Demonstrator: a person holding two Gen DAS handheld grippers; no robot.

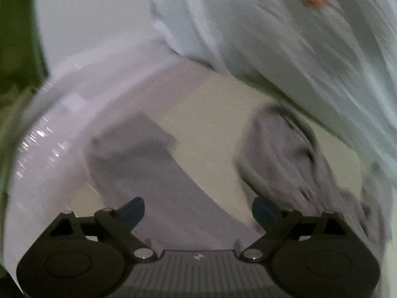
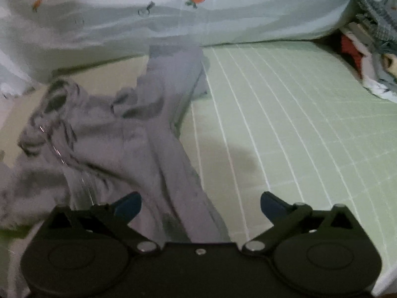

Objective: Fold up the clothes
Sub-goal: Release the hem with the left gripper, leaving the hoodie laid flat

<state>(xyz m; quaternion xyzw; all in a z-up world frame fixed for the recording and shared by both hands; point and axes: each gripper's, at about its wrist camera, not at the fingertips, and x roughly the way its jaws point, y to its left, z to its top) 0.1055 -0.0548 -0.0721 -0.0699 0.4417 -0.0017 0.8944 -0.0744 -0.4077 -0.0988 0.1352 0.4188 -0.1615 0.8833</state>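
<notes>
Both pairs of tongs, the left tongs [image 1: 198, 209] and the right tongs [image 2: 201, 204], stand spread wide with nothing between their blue pads. Rumpled grey cloth, a soft garment [image 2: 119, 136], lies loose on the pale green bed sheet with white grid lines [image 2: 285, 124], from nine to twelve o'clock of the right tongs and at two o'clock of the left. It seems laid out for folding, not yet folded. A white carrot-printed quilt [image 2: 173, 12] bunches at twelve o'clock.

grey garment [image 2: 139, 134] crumpled on green sheet [image 2: 285, 114], jaws apart
</notes>
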